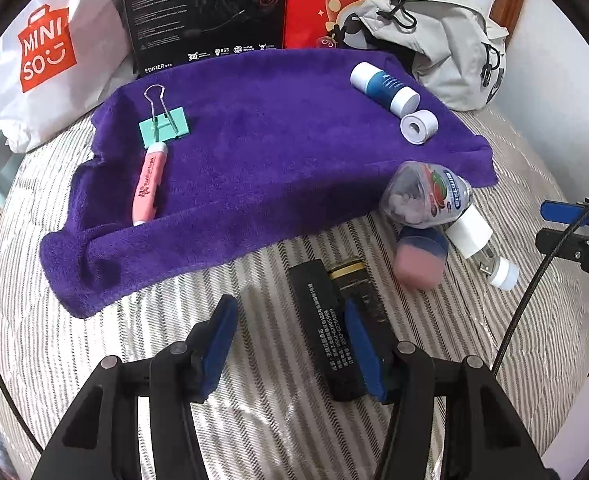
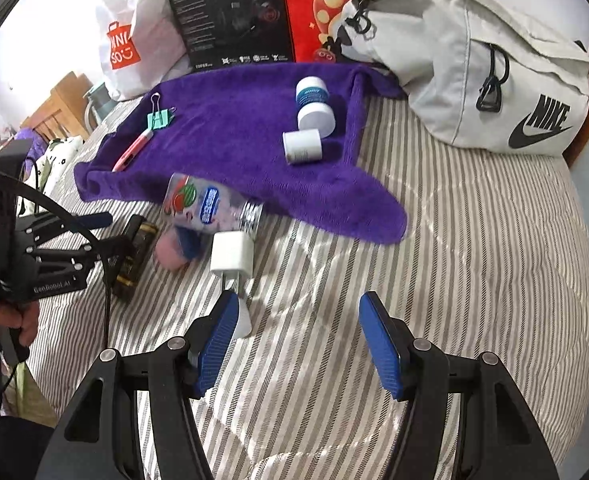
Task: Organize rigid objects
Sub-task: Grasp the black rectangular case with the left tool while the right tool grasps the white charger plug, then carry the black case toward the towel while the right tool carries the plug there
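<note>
A purple towel [image 1: 254, 152] [image 2: 254, 148] lies on the striped bed. It carries a teal binder clip [image 1: 164, 122], a pink pen-like cutter [image 1: 148, 184], a blue-and-white bottle [image 1: 384, 88] and a white tape roll [image 1: 418, 126]. In front of the towel lie a clear gum bottle [image 1: 426, 196], a pink-and-blue capsule [image 1: 420, 258], a white charger plug [image 2: 230, 258] and a black box [image 1: 326, 320]. My left gripper [image 1: 290, 332] is open, its right finger resting against the black box. My right gripper [image 2: 300, 336] is open just short of the plug.
A Miniso bag [image 1: 50, 60], a black Edifier box [image 1: 202, 12], a red bag [image 1: 334, 0] and a grey Nike bag [image 2: 494, 72] line the back of the bed. A wide stretch of striped bedcover [image 2: 474, 260] lies to the right of the towel. A hand [image 2: 2, 316] holds the left gripper.
</note>
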The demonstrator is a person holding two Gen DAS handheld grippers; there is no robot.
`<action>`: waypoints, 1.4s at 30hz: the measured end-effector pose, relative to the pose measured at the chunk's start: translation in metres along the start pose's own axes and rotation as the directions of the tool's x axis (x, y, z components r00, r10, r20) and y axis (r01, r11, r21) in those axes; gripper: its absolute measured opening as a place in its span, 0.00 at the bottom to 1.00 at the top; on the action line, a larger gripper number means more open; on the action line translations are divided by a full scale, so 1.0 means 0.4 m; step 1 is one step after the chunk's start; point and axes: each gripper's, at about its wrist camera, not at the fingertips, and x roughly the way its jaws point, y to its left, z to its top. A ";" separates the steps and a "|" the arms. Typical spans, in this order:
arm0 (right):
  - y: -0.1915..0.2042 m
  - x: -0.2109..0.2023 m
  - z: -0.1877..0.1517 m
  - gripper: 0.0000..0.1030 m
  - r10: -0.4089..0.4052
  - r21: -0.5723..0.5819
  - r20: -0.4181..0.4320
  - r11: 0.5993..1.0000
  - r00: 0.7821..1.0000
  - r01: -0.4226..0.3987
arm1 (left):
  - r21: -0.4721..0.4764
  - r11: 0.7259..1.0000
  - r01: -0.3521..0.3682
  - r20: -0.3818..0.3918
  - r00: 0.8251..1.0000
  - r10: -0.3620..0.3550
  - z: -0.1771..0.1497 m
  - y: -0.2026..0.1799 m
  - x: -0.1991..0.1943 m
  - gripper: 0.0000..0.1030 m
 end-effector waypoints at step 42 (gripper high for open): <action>-0.003 0.114 0.002 0.27 -0.071 0.051 0.031 0.996 0.997 0.069 | -0.021 0.998 -0.053 0.016 0.998 0.053 -0.071 0.054 -0.035 0.21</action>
